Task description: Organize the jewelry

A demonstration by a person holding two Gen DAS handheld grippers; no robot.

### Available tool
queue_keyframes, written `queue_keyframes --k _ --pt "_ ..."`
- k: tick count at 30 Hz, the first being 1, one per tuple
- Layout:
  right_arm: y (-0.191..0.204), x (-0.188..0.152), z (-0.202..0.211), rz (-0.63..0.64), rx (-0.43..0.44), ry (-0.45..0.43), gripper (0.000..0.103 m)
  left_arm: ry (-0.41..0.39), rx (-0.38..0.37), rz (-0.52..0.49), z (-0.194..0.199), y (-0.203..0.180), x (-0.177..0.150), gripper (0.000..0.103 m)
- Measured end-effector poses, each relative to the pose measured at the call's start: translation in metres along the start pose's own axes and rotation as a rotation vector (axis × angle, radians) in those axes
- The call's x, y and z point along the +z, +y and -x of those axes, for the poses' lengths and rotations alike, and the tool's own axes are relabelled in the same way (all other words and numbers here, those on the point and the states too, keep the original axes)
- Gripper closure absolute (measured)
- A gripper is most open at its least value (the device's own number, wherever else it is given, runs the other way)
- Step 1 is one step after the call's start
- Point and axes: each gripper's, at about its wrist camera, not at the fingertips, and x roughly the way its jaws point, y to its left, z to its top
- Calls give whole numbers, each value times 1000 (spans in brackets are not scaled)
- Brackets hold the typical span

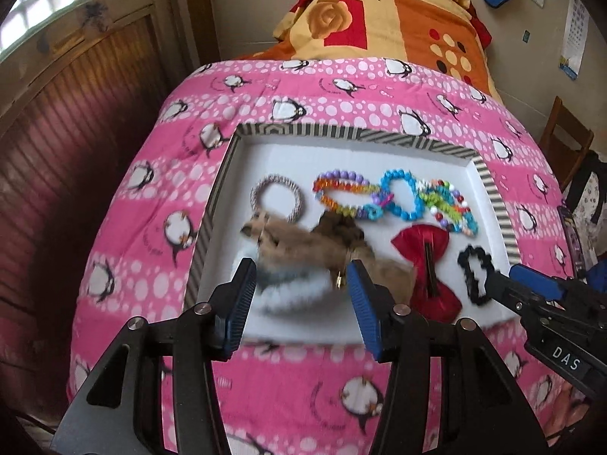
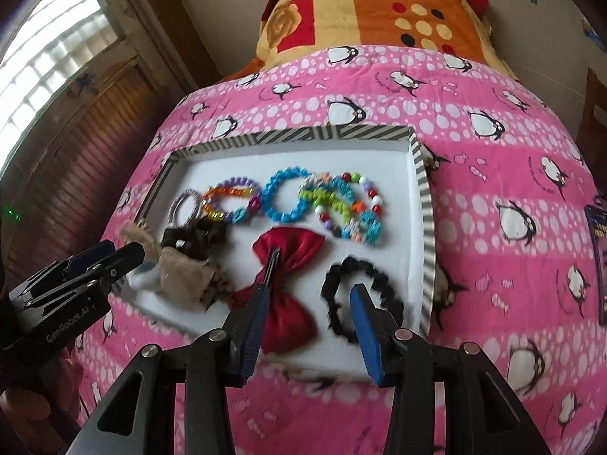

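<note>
A white tray with a striped rim [image 1: 493, 185] [image 2: 424, 189] lies on a pink penguin blanket. It holds bead bracelets [image 1: 398, 199] [image 2: 288, 199], a grey hair tie [image 1: 277, 197] [image 2: 184, 204], a red bow clip [image 1: 428, 265] [image 2: 290, 276], a black scrunchie [image 1: 474, 273] [image 2: 379, 288] and brown and white furry pieces [image 1: 303, 250] [image 2: 186, 273]. My left gripper [image 1: 301, 276] is open above the furry pieces at the tray's near left. My right gripper [image 2: 309, 303] is open between the bow and the scrunchie.
The pink blanket [image 1: 151, 265] [image 2: 493, 227] covers a bed with an orange pillow [image 1: 398, 19] [image 2: 379, 11] at its far end. A wooden panel wall [image 1: 76, 132] stands to the left. A wooden chair [image 1: 565, 140] stands at the right.
</note>
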Motion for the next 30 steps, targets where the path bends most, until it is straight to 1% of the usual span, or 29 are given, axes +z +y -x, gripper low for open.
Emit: queue_keyframes --k 7,14,19,22,26,30 --pt "24 -29 3 27 -17 20 60 6 -8 46 17 22 -29 54" --pt "56 -66 -4 70 7 63 60 26 -10 67 27 42 -55 54" --pt "61 -82 -2 70 18 78 60 40 -5 40 32 43 -76 54" --pt "60 -89 5 76 1 72 60 46 -13 37 35 43 -88 54" --pt "61 -99 12 68 -11 65 60 46 -13 33 39 40 -99 54" --pt "62 -104 20 67 -19 49 60 31 -9 20 46 36 -102 54"
